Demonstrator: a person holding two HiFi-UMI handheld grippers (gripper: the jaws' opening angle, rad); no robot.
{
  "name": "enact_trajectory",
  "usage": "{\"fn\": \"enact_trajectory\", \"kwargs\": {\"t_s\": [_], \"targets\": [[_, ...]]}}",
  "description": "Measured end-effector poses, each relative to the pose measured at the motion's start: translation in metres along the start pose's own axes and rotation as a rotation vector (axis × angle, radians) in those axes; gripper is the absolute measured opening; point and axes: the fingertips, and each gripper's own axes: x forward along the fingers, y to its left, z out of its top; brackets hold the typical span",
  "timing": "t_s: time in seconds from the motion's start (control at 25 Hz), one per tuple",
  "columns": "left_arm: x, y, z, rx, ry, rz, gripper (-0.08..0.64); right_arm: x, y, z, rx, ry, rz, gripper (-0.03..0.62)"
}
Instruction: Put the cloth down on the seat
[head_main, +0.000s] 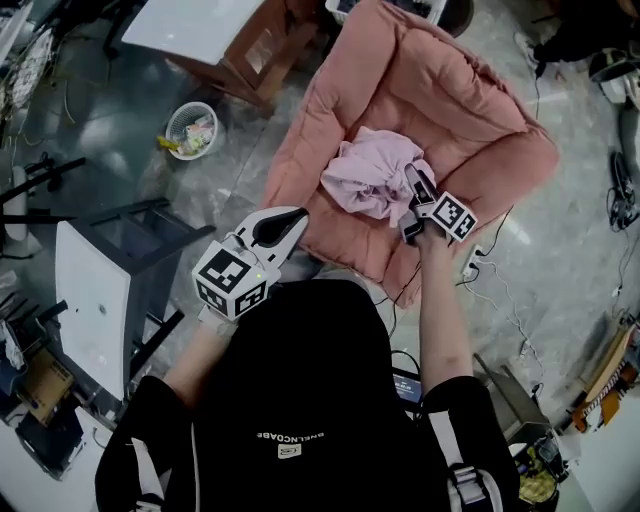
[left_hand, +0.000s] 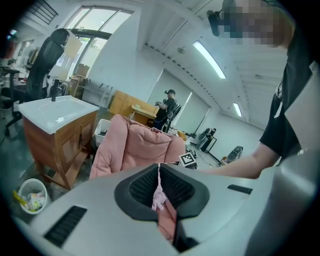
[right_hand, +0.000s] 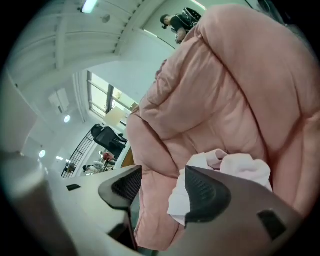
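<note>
A crumpled pale pink cloth (head_main: 365, 175) lies in the middle of the pink cushioned seat (head_main: 455, 95). My right gripper (head_main: 410, 208) is at the cloth's right edge, jaws open. In the right gripper view the cloth (right_hand: 240, 167) bunches against and behind the right pad, and between the jaws of the gripper (right_hand: 162, 180) only seat cushion (right_hand: 215, 90) shows. My left gripper (head_main: 292, 218) hovers at the seat's front left edge, apart from the cloth. Its jaws (left_hand: 159, 167) meet at the tips, and a sliver of the cloth (left_hand: 159, 199) shows through the gap.
A white basket of rubbish (head_main: 192, 128) stands on the floor left of the seat. A wooden cabinet with a white top (head_main: 215, 30) is behind it. A white-topped stand (head_main: 90, 300) is at my left. Cables and a power strip (head_main: 470, 265) lie right of the seat.
</note>
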Motion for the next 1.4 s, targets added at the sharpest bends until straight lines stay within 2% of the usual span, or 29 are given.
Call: {"fn": "enact_trajectory", "kwargs": {"t_s": [0.36,0.76,1.0,1.24,1.4], "targets": [[0.041,-0.03,0.035,0.097,0.015,-0.156,0.015,-0.076,0.047,0.041,-0.054,-0.139,0.034,0.268],[0.067,-0.073,0.063,0.174,0.027,-0.281,0.015,-0.17,0.11,0.073,-0.082,-0.334,0.082,0.268],[0.08,-0.112,0.075,0.224,0.026,-0.354,0.015,-0.232,0.138,0.075,-0.144,-0.44,0.058,0.267],[0.091,-0.152,0.075,0.261,0.03,-0.413,0.015,-0.297,0.161,0.068,-0.316,-0.509,-0.011,0.267],[0.099,-0.19,0.071,0.261,0.036,-0.465,0.015,-0.342,0.167,0.058,-0.371,-0.54,-0.056,0.267]]}}
